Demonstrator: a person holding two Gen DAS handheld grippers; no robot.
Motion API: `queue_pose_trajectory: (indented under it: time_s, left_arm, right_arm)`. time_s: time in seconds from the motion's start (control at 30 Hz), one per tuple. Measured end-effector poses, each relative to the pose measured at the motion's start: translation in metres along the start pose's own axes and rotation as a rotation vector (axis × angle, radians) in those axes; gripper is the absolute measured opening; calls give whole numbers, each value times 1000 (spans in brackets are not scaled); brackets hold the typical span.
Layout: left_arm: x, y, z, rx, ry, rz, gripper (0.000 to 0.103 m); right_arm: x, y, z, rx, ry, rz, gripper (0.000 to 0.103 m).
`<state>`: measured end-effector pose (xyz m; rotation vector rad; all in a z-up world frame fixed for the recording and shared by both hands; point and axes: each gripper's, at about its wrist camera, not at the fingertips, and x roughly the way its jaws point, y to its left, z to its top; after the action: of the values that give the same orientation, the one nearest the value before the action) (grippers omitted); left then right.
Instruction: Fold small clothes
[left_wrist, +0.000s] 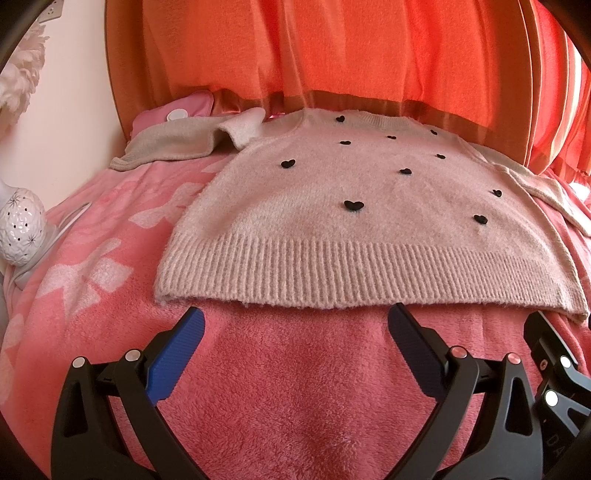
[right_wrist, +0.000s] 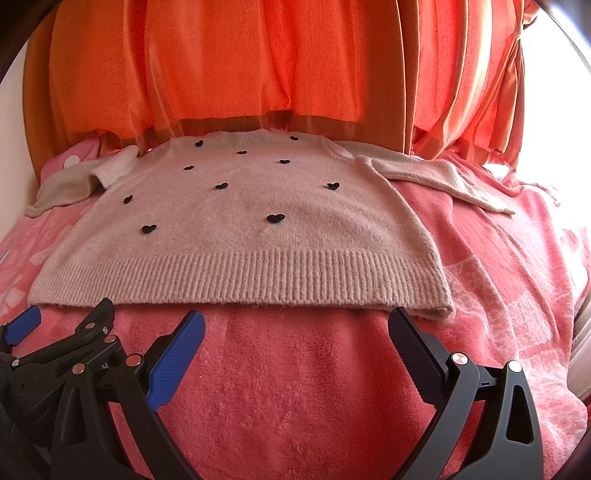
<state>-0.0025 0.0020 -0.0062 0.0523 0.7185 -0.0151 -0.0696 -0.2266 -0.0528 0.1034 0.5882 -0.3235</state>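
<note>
Sweater (left_wrist: 332, 206) lies flat on blanket (left_wrist: 295, 387). Left gripper (left_wrist: 295, 321) and right gripper (right_wrist: 295, 325): fingers spread, empty, near hem.

Pink blanket (left_wrist: 295, 387) carries spread sweater (left_wrist: 332, 206).

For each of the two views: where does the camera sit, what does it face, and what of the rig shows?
Left wrist: behind the open left gripper, facing the sweater hem; the right gripper's edge shows at right.
Right wrist: behind the open right gripper, facing the hem nearer the sweater's right side; the left gripper shows at lower left.
Shared: sweater, pink blanket, orange curtain.
</note>
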Motion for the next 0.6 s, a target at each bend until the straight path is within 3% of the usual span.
queue_pose_trajectory:
  time_s: [0.13,0.23,0.33,0.4,0.5,0.6]
  left_arm:
    - [-1,0,-1,0,12,-5,97]
    - [-7,7,14,-18,58,-110,98]
    - [-18,20,44,-61,10,-131,98]
    - [-18,25,65,-83,-13,-129,98]
    - [0,31,105,-156,-18,-117,98]
    - [39,29,133,-228,19,-123,98]
  right_arm:
    - [-1,-2,3,-3,18,15,98]
    - [-6,-17,26,2,31,59,98]
    - [-15,-67,65,125,-17,110,98]
    - [0,-117,98,217,-26,126,98]
    - [51,-195,131,371,14,132,98]
    - [117,-270,144,502,73,53,98]
